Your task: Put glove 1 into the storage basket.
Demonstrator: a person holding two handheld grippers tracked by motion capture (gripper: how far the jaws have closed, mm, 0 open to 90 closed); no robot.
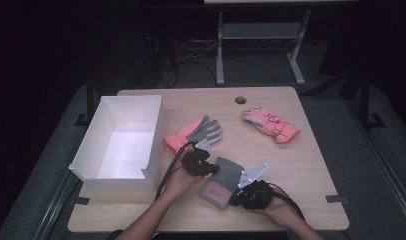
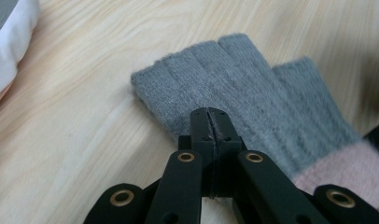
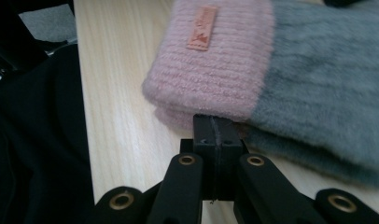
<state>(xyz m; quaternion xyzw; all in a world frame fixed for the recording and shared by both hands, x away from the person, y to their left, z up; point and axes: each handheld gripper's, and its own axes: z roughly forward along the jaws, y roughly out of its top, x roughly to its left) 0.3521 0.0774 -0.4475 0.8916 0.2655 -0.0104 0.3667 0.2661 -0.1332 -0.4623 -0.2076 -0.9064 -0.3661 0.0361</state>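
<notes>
A grey knit glove [image 1: 227, 174] with a pink cuff [image 1: 215, 193] lies flat near the table's front centre. My left gripper [image 1: 211, 168] is at its far left corner, by the fingers. In the left gripper view the jaws [image 2: 210, 114] are shut, with their tips pressed into the grey fabric [image 2: 243, 79]. My right gripper [image 1: 234, 198] sits at the cuff end, on the glove's right side. Its shut jaws [image 3: 214, 123] pinch the lower edge of the pink cuff [image 3: 215, 70], which bears a small tan label [image 3: 201, 28].
A white open box [image 1: 156, 135] stands at the table's left. A coral glove with a grey palm [image 1: 193, 132] lies just beyond my left gripper. A pink padded glove [image 1: 270, 124] rests at the back right. The wooden table [image 1: 301, 170] has a cable hole [image 1: 240, 100].
</notes>
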